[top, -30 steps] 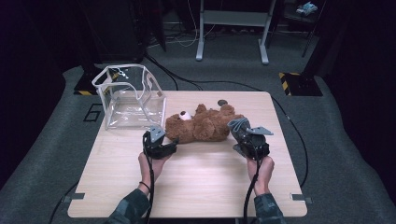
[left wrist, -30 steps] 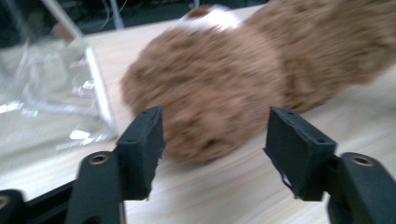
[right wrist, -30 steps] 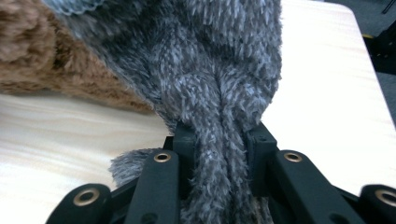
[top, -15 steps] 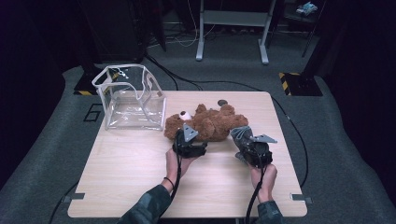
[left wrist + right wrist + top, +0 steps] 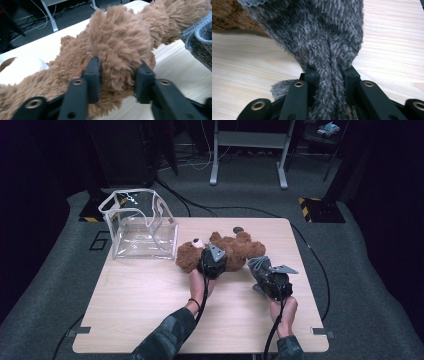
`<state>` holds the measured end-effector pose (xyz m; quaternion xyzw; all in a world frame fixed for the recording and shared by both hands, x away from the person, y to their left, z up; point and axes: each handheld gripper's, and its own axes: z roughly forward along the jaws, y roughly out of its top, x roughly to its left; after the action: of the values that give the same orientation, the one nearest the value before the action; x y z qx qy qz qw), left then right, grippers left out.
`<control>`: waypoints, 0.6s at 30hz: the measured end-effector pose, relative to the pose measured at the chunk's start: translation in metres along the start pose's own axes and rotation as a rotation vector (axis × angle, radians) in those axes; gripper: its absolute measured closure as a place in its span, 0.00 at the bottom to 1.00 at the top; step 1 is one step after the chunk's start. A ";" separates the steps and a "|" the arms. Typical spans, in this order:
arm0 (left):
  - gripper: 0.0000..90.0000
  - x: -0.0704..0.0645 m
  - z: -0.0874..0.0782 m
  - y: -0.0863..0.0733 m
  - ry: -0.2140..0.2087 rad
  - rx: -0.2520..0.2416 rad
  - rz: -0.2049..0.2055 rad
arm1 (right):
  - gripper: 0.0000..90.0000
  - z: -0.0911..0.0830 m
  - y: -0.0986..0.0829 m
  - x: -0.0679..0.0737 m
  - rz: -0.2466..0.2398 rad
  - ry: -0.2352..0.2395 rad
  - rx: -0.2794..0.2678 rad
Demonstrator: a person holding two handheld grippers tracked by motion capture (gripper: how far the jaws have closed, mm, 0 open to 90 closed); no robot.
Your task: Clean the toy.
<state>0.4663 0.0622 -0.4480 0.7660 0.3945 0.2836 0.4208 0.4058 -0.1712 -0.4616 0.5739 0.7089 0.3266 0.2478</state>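
Right claw (image 5: 329, 75) clamped on a bunched fold of grey knit cloth (image 5: 322, 37); left claw (image 5: 117, 75) pinching a thick tuft of the brown teddy bear (image 5: 225, 251) lying mid-counter (image 5: 150, 310). Likely trouble: fur or cloth slipping free under a pull, both bites being soft and shallow. Farther off, 1 clear box (image 5: 137, 222), easily nudged by a dragged bear.

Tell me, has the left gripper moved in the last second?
Yes. In the high view the left gripper has shifted to the right, away from the clear box, and now clamps the brown teddy bear near its middle.
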 end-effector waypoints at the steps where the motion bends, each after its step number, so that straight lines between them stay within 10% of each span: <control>1: 0.78 0.001 -0.001 0.000 -0.004 0.002 0.002 | 0.79 0.000 0.000 0.000 -0.002 0.002 0.000; 18: 0.90 0.018 -0.027 0.021 -0.093 -0.149 -0.013 | 0.79 -0.007 0.007 0.004 -0.007 0.005 -0.025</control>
<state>0.4628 0.0816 -0.4152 0.7424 0.3571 0.2736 0.4964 0.4039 -0.1678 -0.4517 0.5676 0.7074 0.3359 0.2542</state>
